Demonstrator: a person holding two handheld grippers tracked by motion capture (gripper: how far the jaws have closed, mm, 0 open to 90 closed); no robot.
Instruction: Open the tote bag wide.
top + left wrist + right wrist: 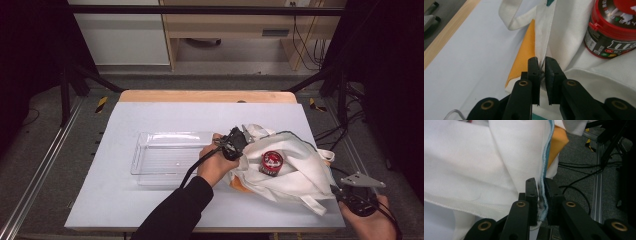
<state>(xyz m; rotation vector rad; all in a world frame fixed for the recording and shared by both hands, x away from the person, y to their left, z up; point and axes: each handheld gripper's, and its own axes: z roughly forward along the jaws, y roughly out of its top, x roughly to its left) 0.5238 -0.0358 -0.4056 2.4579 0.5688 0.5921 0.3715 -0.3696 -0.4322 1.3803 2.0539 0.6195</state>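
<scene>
A white cloth bag with a teal hem and an orange patch lies rumpled on the right of the table. A red-lidded candy jar sits in its folds. My left gripper is at the bag's left edge. In the left gripper view, this gripper is shut on the bag's seam, and the jar stands to the upper right. My right gripper is at the bag's near right corner. In the right gripper view, that gripper is shut on the teal hem.
A clear plastic tray lies left of the bag on the pale blue table top. The table's right edge is close to my right gripper, and beyond it are a metal rail and cables on the floor.
</scene>
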